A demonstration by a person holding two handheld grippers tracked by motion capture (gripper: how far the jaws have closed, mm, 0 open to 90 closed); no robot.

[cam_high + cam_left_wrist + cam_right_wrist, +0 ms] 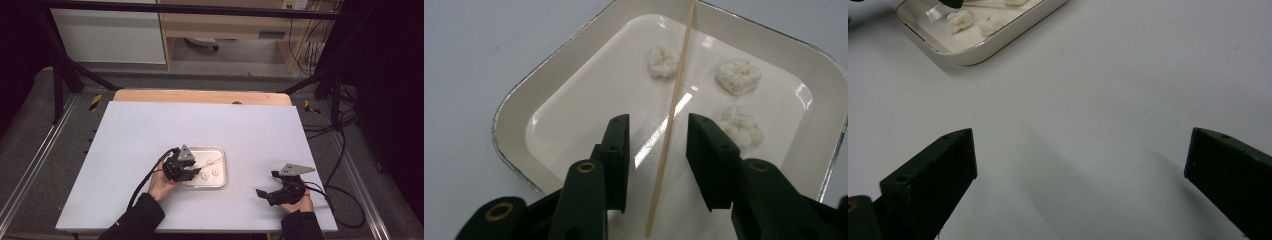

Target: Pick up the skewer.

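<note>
A shallow metal tray sits on the white table, holding three white fluffy lumps and a thin wooden skewer. The skewer runs from the tray floor up over the far rim. My left gripper hangs low over the tray, open, its jaws standing either side of the skewer's near half without touching it. In the high view the left gripper is at the tray's left side. My right gripper is open wide above bare table, right of the tray; in its own view my right gripper holds nothing.
The white table top stretches wide behind and left of the tray. In the right gripper view the tray lies at the far upper left. Black frame legs stand beyond the table's back corners.
</note>
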